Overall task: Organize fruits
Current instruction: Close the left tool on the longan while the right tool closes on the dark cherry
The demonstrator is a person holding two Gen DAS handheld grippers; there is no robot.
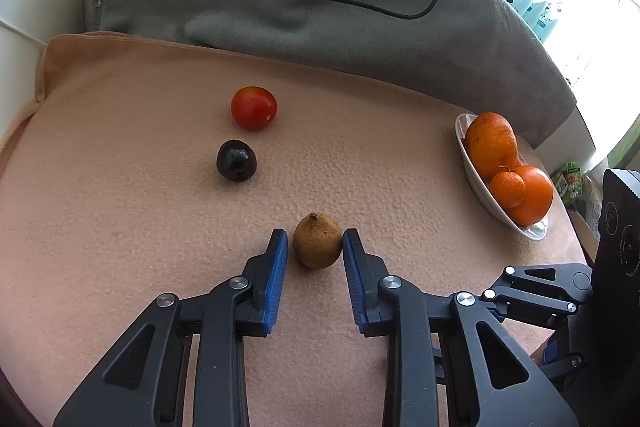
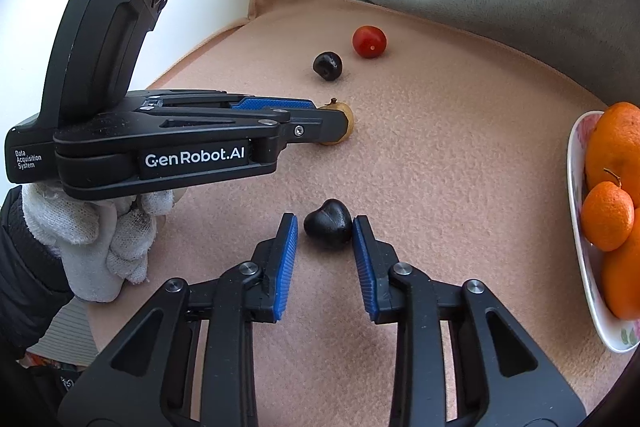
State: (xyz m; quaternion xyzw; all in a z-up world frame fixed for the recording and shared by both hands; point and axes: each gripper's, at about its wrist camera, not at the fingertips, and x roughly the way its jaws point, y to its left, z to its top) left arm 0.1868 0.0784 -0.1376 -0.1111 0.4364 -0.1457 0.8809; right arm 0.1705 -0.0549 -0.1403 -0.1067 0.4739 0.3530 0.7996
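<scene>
Left claw (image 1: pixel 315 245) pinched the brown fruit (image 1: pixel 317 241), right claw (image 2: pixel 325 227) the dark one (image 2: pixel 328 223); both small, light, roundish, best squeezed gently mid-belly.

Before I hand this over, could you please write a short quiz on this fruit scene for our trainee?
1. True or false: the red tomato lies in the white bowl.
2. How many oranges show in the bowl?
3. Which fruit does the left gripper hold? A brown fruit; B dark fruit; C tomato.
Key: 1 false, it lies on the cloth; 2 three; 3 A.
</scene>
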